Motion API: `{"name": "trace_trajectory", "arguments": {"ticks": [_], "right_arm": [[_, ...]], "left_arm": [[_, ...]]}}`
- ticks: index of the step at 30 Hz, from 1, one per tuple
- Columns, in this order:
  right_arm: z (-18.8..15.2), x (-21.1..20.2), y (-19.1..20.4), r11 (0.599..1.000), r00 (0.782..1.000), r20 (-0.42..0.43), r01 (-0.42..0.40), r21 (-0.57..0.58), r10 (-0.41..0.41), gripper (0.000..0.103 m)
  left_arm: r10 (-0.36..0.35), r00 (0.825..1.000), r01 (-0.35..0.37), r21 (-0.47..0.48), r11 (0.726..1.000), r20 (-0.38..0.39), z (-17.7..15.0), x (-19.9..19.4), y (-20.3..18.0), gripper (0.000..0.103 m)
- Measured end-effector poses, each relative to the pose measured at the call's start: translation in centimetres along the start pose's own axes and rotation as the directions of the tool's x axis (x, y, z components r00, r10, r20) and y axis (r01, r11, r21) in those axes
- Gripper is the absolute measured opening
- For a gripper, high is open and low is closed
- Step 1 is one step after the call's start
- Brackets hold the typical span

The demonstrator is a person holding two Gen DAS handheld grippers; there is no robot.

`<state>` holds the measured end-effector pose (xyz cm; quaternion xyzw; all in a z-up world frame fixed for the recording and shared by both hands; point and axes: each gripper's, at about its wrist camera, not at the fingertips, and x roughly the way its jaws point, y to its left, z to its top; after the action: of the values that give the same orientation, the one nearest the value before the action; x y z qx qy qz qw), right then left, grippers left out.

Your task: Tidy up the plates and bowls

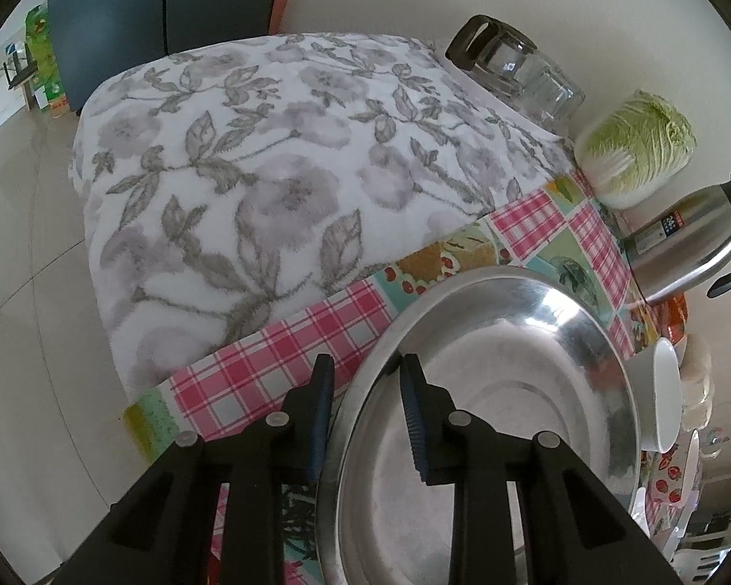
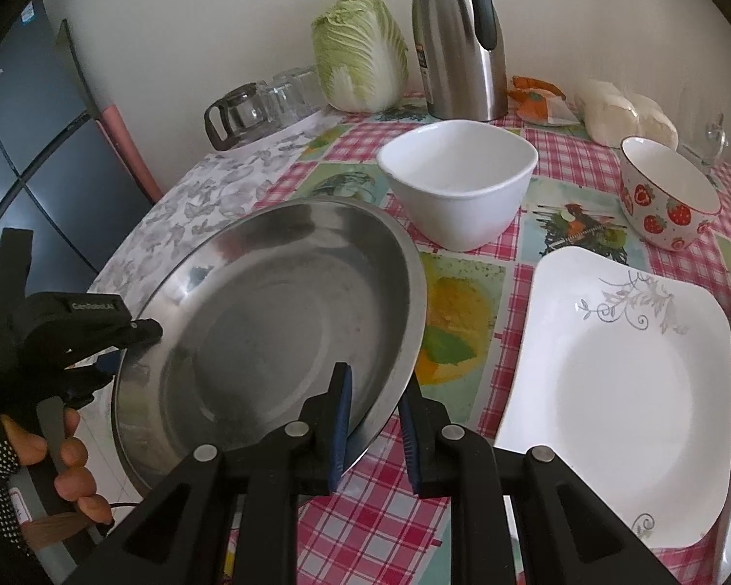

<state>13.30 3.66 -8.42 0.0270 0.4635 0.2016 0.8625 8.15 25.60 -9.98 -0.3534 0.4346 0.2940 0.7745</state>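
Note:
A wide steel plate (image 1: 511, 390) (image 2: 267, 302) sits tilted over the checked tablecloth, its right side raised. My left gripper (image 1: 365, 363) (image 2: 131, 346) straddles its left rim, one finger inside and one outside, the jaws drawn in onto the rim. My right gripper (image 2: 372, 409) is shut on the near right rim. Behind it stands a white square bowl (image 2: 458, 190) (image 1: 665, 390). A strawberry-patterned bowl (image 2: 667, 195) is at the far right. A white square plate (image 2: 619, 365) lies flat at the right.
Against the wall stand a cabbage (image 2: 360, 48), a steel thermos jug (image 2: 458, 39), a glass pitcher with glasses (image 2: 238, 112) and a bag of white buns (image 2: 623, 112). A floral cloth (image 1: 267, 170) covers the table's left part. A gloved hand (image 2: 72, 463) holds the left gripper.

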Motion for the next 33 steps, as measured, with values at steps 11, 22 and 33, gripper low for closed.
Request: {"name": "trace_trajectory", "arguments": {"ticks": [11, 22, 33], "right_arm": [[0.4, -1.6, 1.0, 1.0, 0.999, 0.041, -0.016, -0.025, 0.017, 0.02], [1.2, -4.5, 1.2, 0.999, 0.993, 0.116, -0.021, -0.05, 0.026, 0.02], [1.8, -7.5, 0.3, 0.998, 0.982, 0.188, -0.012, -0.066, 0.025, 0.02]], "left_arm": [[-0.017, 0.999, 0.018, -0.018, 1.0, 0.038, 0.2, -2.0, 0.5, 0.028], [-0.051, 0.992, 0.051, 0.008, 0.999, 0.116, -0.4, -5.1, -0.4, 0.028], [-0.084, 0.984, 0.079, 0.041, 0.996, 0.157, -1.4, -7.2, -2.1, 0.028]]}}
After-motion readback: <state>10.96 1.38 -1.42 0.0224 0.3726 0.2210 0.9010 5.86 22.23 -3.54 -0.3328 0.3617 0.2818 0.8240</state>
